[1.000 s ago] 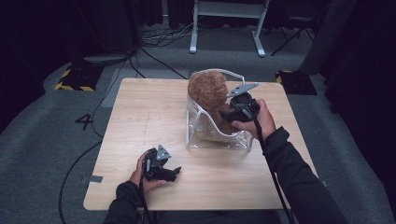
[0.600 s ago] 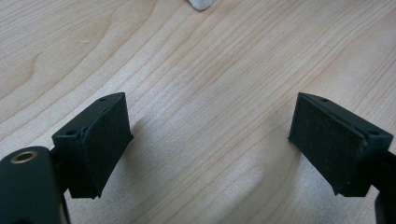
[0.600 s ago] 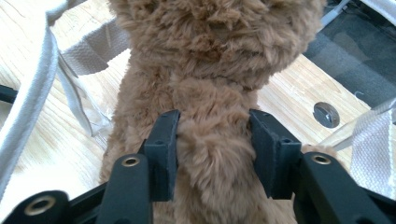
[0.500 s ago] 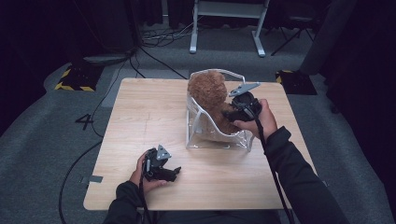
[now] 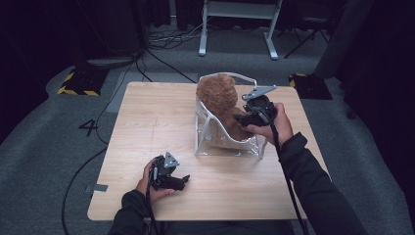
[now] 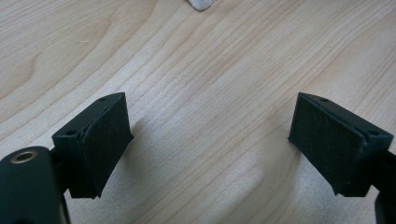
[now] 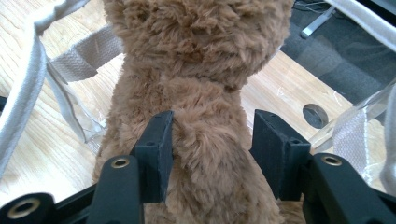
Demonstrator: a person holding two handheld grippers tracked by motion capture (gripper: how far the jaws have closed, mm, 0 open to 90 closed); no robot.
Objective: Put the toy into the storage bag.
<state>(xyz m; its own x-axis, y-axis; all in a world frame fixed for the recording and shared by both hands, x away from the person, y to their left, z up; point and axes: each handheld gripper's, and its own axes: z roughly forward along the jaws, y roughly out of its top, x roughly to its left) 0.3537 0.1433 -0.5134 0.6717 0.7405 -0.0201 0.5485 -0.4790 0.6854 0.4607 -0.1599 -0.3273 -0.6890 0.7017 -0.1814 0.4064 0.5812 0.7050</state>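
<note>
The right gripper (image 7: 212, 154) has just been opening around the teddy bear (image 5: 220, 100) in the clear bag (image 5: 227, 147). The left gripper (image 6: 210, 149) rests open on the table (image 5: 147, 122).

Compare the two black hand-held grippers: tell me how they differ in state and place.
The left gripper lies low on the bare wooden table, jaws wide with nothing between them. The right gripper reaches into the clear plastic bag, its jaws just opening around the brown plush teddy bear. Both have flat black pads.
</note>
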